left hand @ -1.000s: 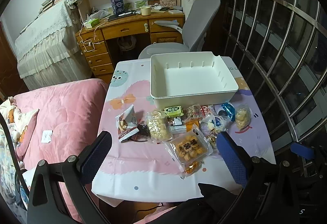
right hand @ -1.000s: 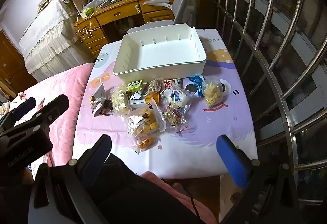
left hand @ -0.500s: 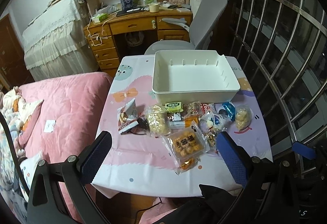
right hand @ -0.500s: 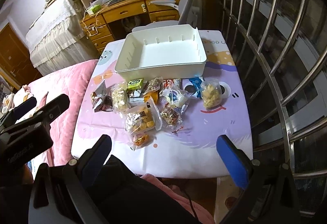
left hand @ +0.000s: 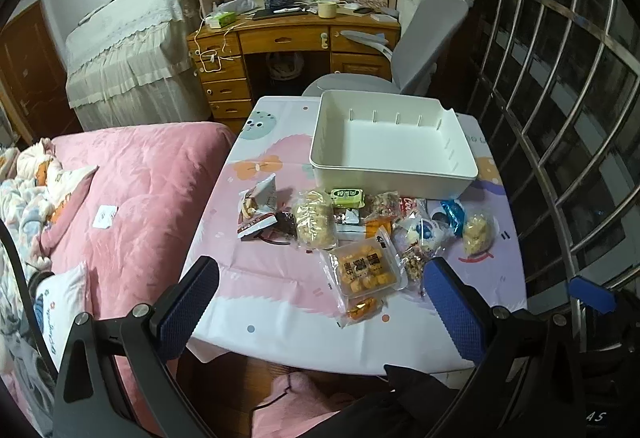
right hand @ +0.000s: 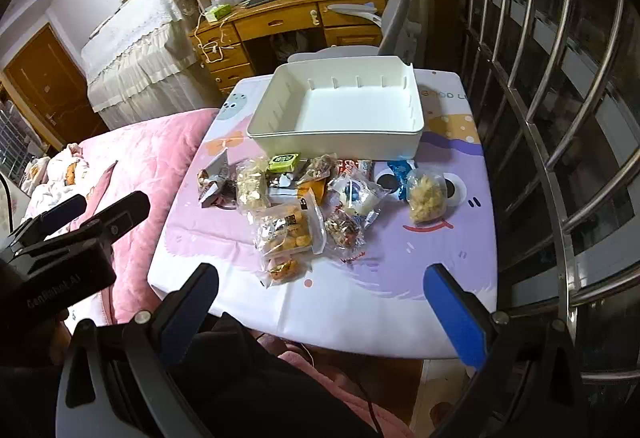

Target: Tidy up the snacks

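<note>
An empty white bin (left hand: 394,142) stands at the far side of the small table (left hand: 280,302); it also shows in the right wrist view (right hand: 340,118). Several snack packets lie in a loose row in front of it, among them an orange cracker tray (left hand: 366,270), a green packet (left hand: 347,197) and a clear bag of pale puffs (right hand: 426,192). My left gripper (left hand: 320,298) is open and empty, held above the table's near edge. My right gripper (right hand: 320,302) is open and empty, also short of the snacks. The left gripper shows at the left in the right wrist view (right hand: 76,222).
A pink bed (left hand: 132,190) adjoins the table's left side. A metal window grille (left hand: 560,118) runs along the right. A grey office chair (left hand: 420,58) and a wooden desk (left hand: 292,38) stand behind the table.
Both grippers have drawn back and up from the table, so the bin and snacks look smaller and farther. Nothing on the table has moved.
</note>
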